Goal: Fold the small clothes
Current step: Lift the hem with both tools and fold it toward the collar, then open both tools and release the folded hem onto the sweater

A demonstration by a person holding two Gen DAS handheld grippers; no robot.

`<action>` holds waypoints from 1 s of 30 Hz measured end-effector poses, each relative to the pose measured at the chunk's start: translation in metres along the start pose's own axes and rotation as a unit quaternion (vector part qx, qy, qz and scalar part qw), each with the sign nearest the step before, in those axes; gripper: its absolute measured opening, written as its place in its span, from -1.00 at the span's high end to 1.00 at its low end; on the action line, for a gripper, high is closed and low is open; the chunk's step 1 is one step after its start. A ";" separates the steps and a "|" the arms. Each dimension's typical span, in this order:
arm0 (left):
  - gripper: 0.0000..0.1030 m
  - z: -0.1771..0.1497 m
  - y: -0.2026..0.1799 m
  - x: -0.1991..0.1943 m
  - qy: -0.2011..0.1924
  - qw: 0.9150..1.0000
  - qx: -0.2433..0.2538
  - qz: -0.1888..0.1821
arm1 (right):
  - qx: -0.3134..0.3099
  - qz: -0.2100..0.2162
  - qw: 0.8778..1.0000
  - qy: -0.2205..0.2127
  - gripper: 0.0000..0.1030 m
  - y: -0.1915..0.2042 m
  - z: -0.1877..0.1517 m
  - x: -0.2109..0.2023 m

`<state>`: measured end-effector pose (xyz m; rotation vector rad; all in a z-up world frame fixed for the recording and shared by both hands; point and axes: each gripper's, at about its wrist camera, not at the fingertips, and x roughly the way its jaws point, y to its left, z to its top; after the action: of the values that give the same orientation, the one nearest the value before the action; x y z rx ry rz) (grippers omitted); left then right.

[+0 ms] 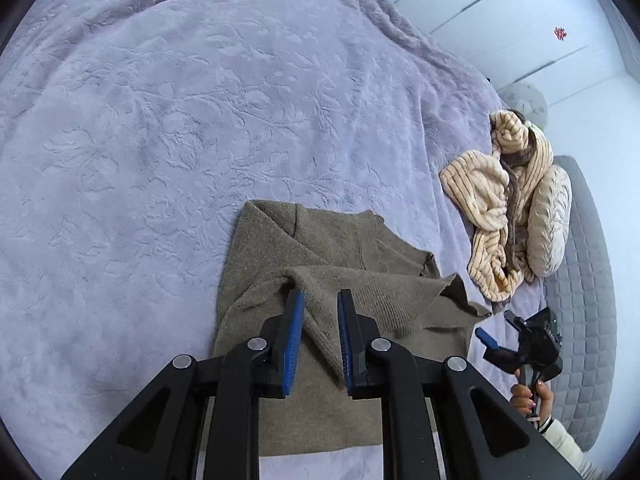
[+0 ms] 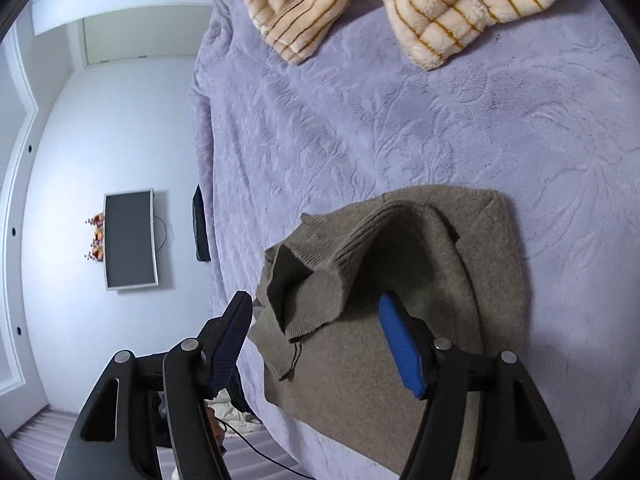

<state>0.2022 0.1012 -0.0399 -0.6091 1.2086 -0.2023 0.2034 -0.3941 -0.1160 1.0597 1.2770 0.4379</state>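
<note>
Knitwear in an olive-brown tone, a small sweater (image 1: 340, 280), is seen through the left wrist camera lying partly folded on a lavender embossed blanket (image 1: 180, 140) that covers the bed. A raised fold of the sweater is pinched by the left gripper (image 1: 321, 300), whose blue-padded fingers (image 1: 294, 328) are drawn close together with a ridge of knit running between them. The rest of the garment is spread flat beneath and beyond the jaws. At the right edge of the bed a cream striped fleece garment (image 1: 492, 208) is heaped beside a pale quilted cushion (image 1: 550, 220). Lower right, the right gripper (image 1: 520, 340) is seen held just off the sweater's corner, gripped by the person's hand (image 1: 528, 396); its opening cannot be judged from this side. White wardrobe doors (image 1: 500, 12) are visible beyond the bed.

Through the right wrist camera the same sweater (image 2: 420, 280) is shown near the bed's edge, with one ribbed portion lifted into an arch over the flat layer. The right gripper (image 2: 316, 322) is spread wide: one blue-padded finger (image 2: 400, 344) is set over the flat knit below the arch, the other is held off the garment's left edge, and nothing is clamped. The cream striped fleece garment (image 2: 400, 4) is lying well apart at the top. A wall-mounted screen (image 2: 130, 240) is visible past the bed.
</note>
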 end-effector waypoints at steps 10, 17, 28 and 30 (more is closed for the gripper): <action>0.66 -0.060 -0.039 0.094 0.146 0.987 0.066 -0.016 | -0.083 -0.098 0.989 0.075 0.44 0.019 -0.033 0.062; 0.66 -0.027 -0.061 0.106 0.093 0.993 0.059 -0.045 | -0.117 -0.108 0.986 0.047 0.44 0.039 -0.004 0.082; 0.66 0.068 -0.042 0.068 -0.059 0.998 0.014 0.020 | -0.067 -0.069 0.994 -0.044 -0.33 0.049 0.048 0.045; 0.66 0.069 -0.039 0.058 -0.060 0.997 0.031 0.042 | -0.079 -0.082 0.993 -0.037 -0.33 0.052 0.040 0.040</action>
<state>0.2930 0.0656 -0.0511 -0.5080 1.1054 -0.1300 0.2656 -0.3534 -0.0980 0.8236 1.2319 0.3657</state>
